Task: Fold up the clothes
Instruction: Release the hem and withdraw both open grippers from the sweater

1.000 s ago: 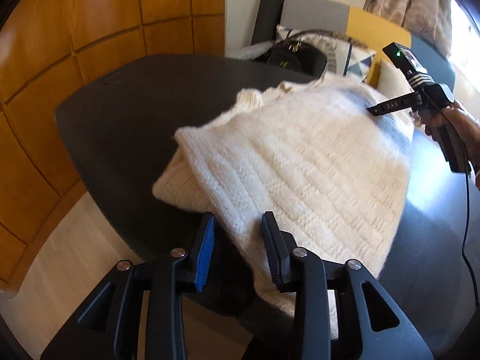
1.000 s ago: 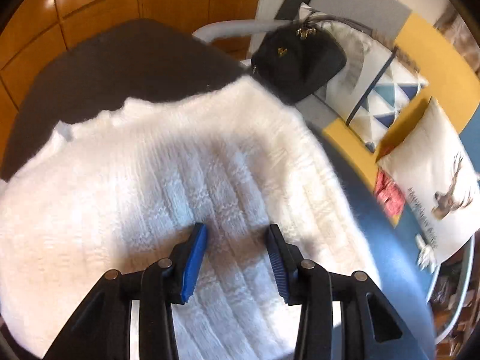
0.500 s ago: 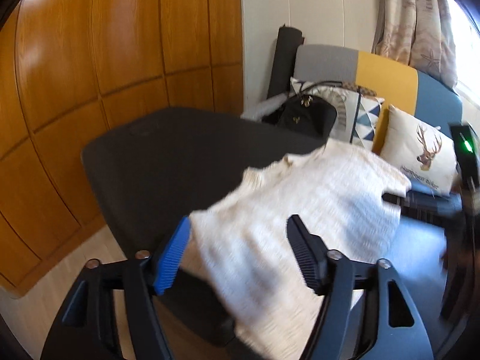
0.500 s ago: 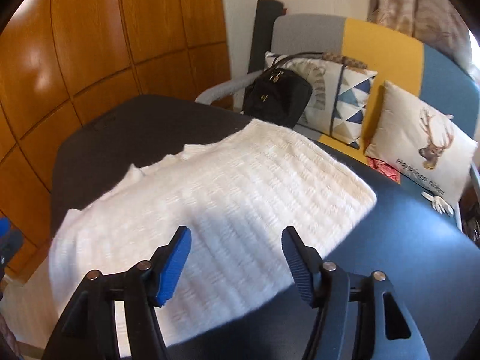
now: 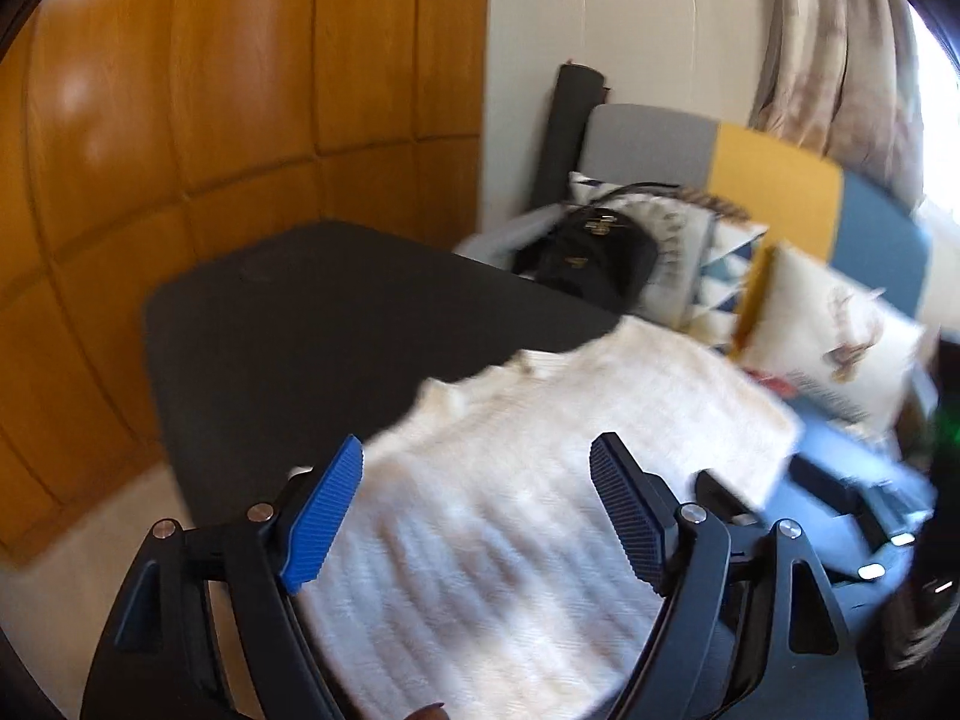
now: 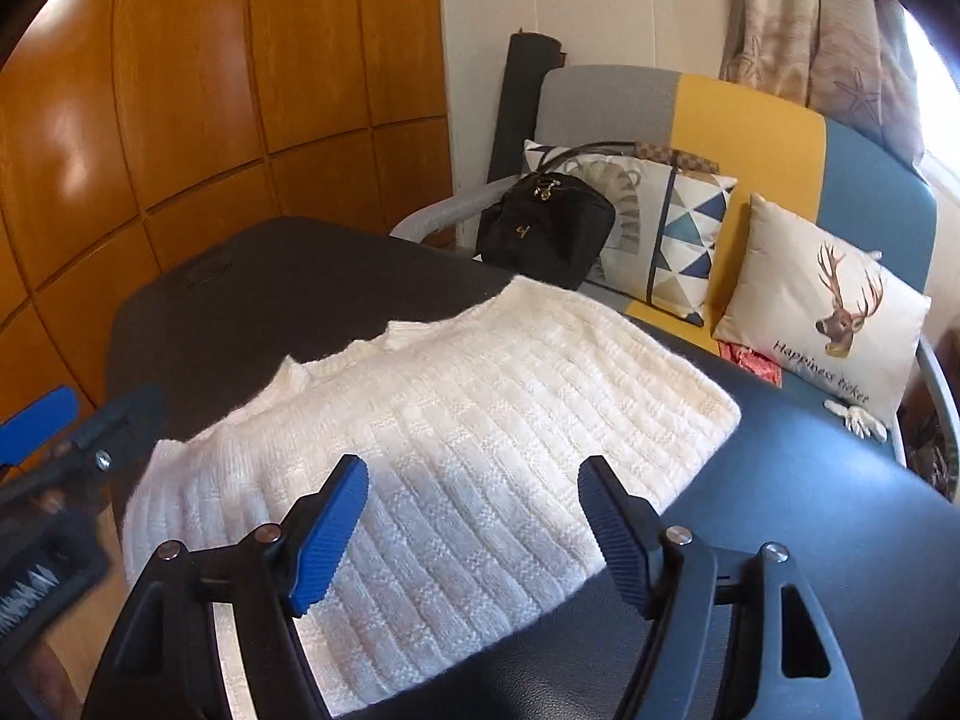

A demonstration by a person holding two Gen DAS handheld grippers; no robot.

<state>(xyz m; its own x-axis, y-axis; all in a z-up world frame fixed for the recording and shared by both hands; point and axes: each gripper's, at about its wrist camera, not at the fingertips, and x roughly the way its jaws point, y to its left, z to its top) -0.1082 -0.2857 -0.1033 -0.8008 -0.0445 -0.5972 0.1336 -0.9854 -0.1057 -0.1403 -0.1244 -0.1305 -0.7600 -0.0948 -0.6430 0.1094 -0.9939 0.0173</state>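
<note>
White knitted sweater [image 6: 456,420]: laid folded on dark surface [image 6: 810,540].
Left hand-held gripper [image 5: 474,516]: jaws just opened, nothing clamped.
Right hand-held gripper [image 6: 474,528]: likewise.
Remaining: judged little.

Wood-panelled wall [image 6: 210,120], dark table [image 6: 288,288], cushioned sofa [image 6: 750,120] by bright window [image 6: 936,78]

Table [image 6: 252,312] far-left bare; sweater [image 6: 480,420] fills middle; bag [image 6: 540,234] behind.
</note>
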